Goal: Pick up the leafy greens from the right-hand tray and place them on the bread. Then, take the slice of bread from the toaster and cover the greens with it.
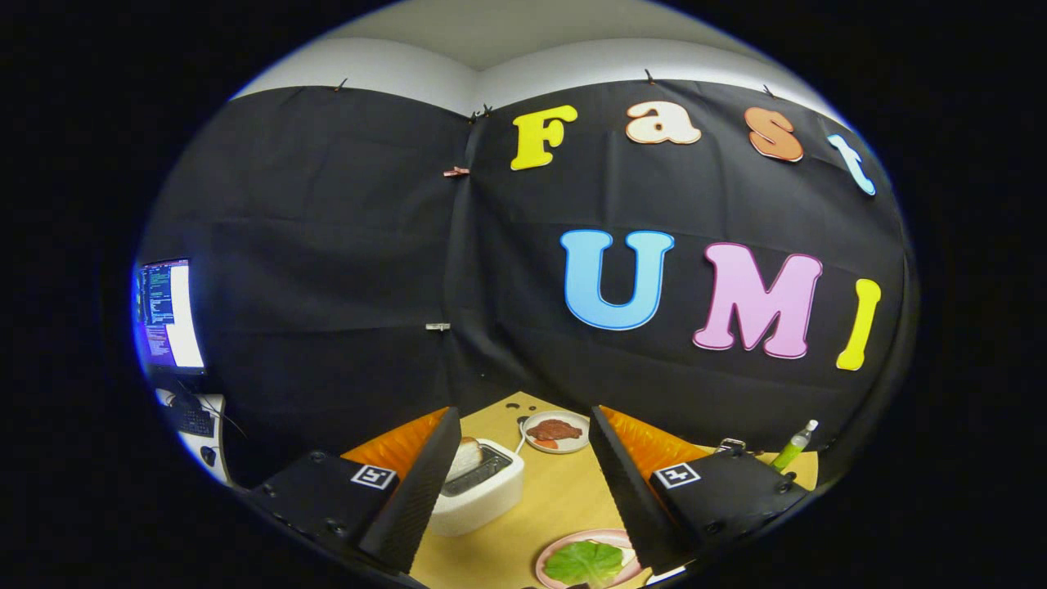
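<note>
Your hand-held gripper (523,483) is spread wide, holding nothing. At bottom centre, crinkled leafy greens (585,562) lie on a round pink tray (546,559). A bread slice (466,455) stands in the boxy white toaster (484,491) on the tan surface (556,499).

The gripper (520,491) hangs above a tan wooden table (564,499), its fingers spread wide apart with nothing between them. Between them lies a pink round plate (546,564) at the table's near edge, carrying a green leafy lettuce piece (586,562). A white boxy toaster (483,495) beside the left finger holds a pale bread slice (467,455). Toward the far edge sits a white round plate (564,446) with brown meat (554,429).
</note>
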The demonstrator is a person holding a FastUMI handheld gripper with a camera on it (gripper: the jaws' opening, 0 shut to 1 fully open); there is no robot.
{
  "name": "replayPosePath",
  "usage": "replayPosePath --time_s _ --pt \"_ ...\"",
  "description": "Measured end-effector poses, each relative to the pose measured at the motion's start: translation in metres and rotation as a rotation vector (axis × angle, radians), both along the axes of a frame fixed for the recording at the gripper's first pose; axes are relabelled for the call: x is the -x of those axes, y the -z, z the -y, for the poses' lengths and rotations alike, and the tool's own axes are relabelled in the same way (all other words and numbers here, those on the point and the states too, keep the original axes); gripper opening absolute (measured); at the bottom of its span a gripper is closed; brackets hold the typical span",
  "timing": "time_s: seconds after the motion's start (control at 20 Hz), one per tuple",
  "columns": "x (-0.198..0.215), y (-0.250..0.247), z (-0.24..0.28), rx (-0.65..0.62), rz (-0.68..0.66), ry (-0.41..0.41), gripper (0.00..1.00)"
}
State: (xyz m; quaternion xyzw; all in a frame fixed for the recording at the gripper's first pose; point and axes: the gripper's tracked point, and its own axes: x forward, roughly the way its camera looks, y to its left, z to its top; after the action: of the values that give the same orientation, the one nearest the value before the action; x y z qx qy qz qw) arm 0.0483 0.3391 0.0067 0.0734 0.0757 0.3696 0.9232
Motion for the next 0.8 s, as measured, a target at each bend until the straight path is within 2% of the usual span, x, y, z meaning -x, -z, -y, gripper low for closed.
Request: replayPosePath --time_s 0.3,0.55,0.8 --pt "0.008 0.027 -0.074 0.02 -0.111 -0.048 0.98" --pt "0.007 0.079 -0.129 -0.012 -0.352 -0.078 0.98" --pt "-0.014 0.128 -0.168 -0.042 -0.56 -0.031 0.97"
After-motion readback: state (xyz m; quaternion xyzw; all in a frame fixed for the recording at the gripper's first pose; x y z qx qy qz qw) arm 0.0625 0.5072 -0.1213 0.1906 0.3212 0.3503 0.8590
